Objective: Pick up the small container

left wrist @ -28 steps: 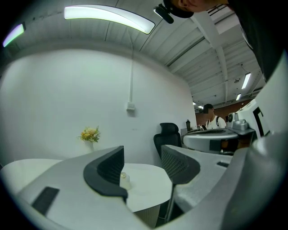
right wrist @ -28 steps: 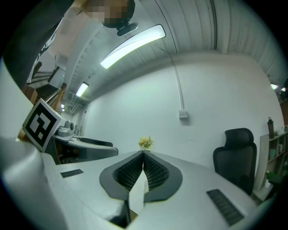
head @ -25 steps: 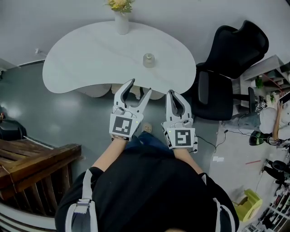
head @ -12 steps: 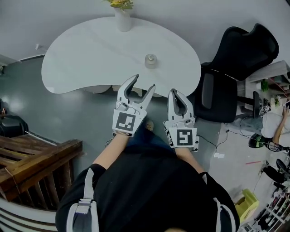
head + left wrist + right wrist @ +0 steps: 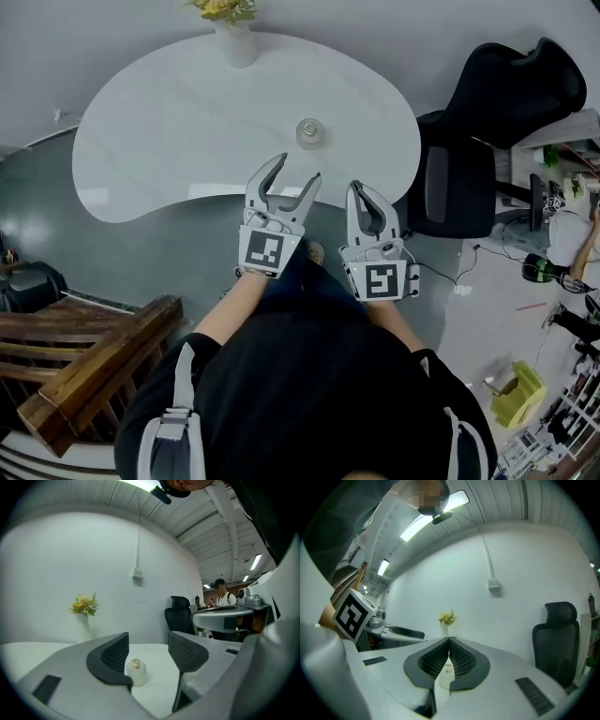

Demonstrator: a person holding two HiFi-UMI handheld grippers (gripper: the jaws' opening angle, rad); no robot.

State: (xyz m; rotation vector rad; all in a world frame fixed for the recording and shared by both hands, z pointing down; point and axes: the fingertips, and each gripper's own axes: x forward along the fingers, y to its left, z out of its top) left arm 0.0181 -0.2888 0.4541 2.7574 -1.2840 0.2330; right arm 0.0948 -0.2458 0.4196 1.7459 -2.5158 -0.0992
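A small frosted container with a gold cap stands on the white table, toward its right half. My left gripper hovers over the table's near edge, open and empty. In the left gripper view the container shows ahead between the jaws, well apart from them. My right gripper sits to the right, just off the table edge, shut with nothing in it. Through the slit of its jaws the container shows in the right gripper view.
A white vase with yellow flowers stands at the table's far edge. A black office chair is to the right of the table. Wooden furniture lies at the lower left. Another person is at the far right.
Both grippers have moved forward toward the table. The left gripper's tips now reach over its near edge. Neither gripper's jaws have changed.
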